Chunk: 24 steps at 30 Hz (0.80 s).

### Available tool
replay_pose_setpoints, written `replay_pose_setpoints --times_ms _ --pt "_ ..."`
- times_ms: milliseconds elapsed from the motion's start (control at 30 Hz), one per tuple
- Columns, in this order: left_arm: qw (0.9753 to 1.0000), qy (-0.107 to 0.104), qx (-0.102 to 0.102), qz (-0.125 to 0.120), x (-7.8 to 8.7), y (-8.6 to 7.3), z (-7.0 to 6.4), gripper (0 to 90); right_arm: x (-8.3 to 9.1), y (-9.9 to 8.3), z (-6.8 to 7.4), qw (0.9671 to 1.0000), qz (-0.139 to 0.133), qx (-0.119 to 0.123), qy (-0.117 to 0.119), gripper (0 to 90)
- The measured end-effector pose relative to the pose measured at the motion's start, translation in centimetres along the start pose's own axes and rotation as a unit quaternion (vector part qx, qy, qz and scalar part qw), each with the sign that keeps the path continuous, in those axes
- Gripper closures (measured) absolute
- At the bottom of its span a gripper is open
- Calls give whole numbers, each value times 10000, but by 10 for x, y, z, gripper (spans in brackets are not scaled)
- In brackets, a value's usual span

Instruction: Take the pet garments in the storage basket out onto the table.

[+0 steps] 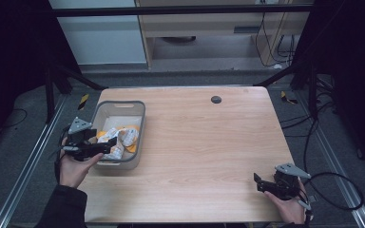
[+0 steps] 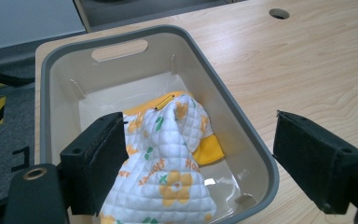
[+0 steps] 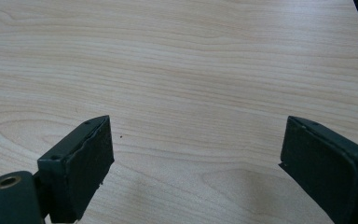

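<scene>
Light wooden surface [image 1: 195, 142], largest item. Grey rectangular plastic bin [image 1: 136, 124] sits at its left edge. White quilted cloth with yellow flowers and orange trim [image 2: 168, 172] lies bunched inside bin, at the near end. Left tool [image 1: 105, 146] over bin's near rim, jaws spread wide; one pad touches cloth, other is outside bin wall, nothing clamped. Right tool [image 1: 257, 182] at near right corner, jaws wide apart, empty, above bare wood.

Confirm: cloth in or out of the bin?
In. The quilted cloth lies crumpled inside the grey bin; left gripper open over it.
</scene>
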State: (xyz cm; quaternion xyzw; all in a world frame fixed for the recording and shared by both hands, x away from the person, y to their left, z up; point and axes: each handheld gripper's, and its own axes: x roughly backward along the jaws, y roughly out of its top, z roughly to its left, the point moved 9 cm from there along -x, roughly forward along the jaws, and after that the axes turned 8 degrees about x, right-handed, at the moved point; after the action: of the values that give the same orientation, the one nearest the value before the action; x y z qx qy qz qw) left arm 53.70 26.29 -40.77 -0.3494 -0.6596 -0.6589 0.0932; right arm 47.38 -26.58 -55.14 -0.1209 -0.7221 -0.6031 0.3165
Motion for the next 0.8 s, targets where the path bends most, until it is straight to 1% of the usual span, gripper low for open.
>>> replay_pose_setpoints --times_ms 67,100,200,233,333,400,500,567,700,767,800 --pt "10000 22 -15 47 -2 1 1 172 0 0 0 10000 -1 0 2 94" --pt "9999 63 -76 117 -5 3 2 173 0 0 0 10000 -14 0 0 94" --pt "9997 91 -122 212 -8 5 3 181 0 0 0 10000 -17 0 1 94" --pt "9997 91 -122 212 -8 5 3 185 0 0 0 10000 -18 1 7 94" --pt "9990 112 -203 374 -14 6 4 192 0 0 0 10000 -15 4 13 94" --pt "9989 115 -202 404 -15 7 4 193 0 0 0 10000 -15 0 17 94" --pt "9981 117 -276 535 -20 7 5 204 -1 0 0 10000 -12 11 26 94" --pt "9978 129 -300 577 -23 8 6 211 0 0 0 10000 -20 17 15 94" --pt "9976 134 -288 607 -25 9 7 214 0 0 -1 10000 -6 -26 26 94" --pt "9970 148 -321 693 -28 10 8 219 -1 -1 -1 10000 -5 -12 17 94" --pt "9970 148 -321 693 -28 10 8 222 -1 -1 -1 10000 -5 -12 17 94"
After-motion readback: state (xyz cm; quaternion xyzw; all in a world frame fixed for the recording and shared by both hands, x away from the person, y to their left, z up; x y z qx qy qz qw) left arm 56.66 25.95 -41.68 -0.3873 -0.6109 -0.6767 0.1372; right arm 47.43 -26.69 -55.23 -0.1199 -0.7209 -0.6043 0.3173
